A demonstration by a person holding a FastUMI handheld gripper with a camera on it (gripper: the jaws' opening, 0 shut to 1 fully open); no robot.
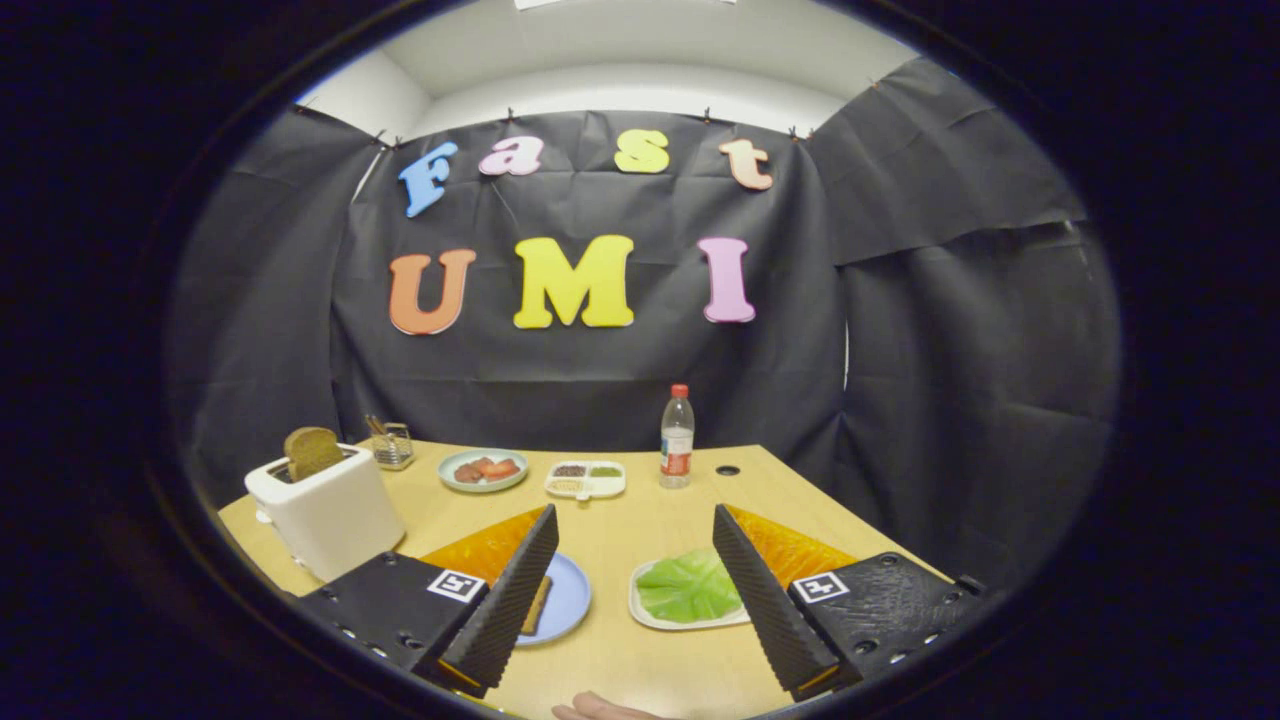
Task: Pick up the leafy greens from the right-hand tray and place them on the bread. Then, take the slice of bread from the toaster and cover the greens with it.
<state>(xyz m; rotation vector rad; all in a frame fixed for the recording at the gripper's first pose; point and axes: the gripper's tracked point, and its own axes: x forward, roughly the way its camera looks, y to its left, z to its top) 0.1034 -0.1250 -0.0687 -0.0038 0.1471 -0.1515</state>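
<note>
My gripper (632, 530) hangs open above the wooden table (640, 520), nothing between its fingers. A green leaf (688, 588) lies on a white tray (645, 612), just inside the right finger (760, 590). A slice of bread (537, 606) rests on a blue plate (565, 600), partly hidden behind the left finger (510, 595). Further left stands a white toaster (325, 510) with a brown bread slice (312, 452) sticking up out of its slot.
At the back of the table stand a green plate of meat slices (484, 469), a white divided dish (586, 479), a water bottle (677, 438) and a small glass holder (391, 444). A hand (600, 709) rests at the near edge.
</note>
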